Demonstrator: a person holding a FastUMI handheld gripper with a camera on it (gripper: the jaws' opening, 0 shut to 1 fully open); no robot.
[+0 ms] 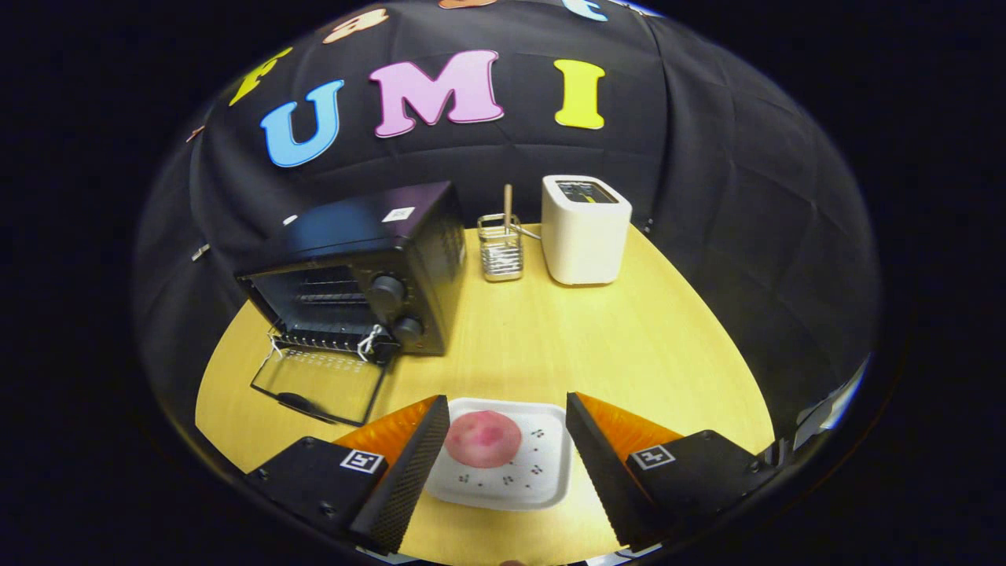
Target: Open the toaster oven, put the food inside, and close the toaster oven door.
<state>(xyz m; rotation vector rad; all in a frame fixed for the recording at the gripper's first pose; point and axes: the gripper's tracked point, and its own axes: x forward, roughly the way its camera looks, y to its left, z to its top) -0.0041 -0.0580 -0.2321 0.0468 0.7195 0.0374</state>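
Gripper (507,440): jaws spread wide, released, grasping nothing. The two fingers stand at the bottom of the frame, either side of one square white speckled plate (542,479); whether they touch its rim cannot be told. One round pink-red piece of food (482,439) lies on the plate's left part, close by the left finger.

One black metal toaster oven (369,271) sits at centre left on the round yellow wooden table (550,346), its glass door (318,385) dropped open flat onto the tabletop. At upper centre: one wire utensil holder (501,250) with one wooden stick upright in it, and one white toaster (585,229) just to its right.
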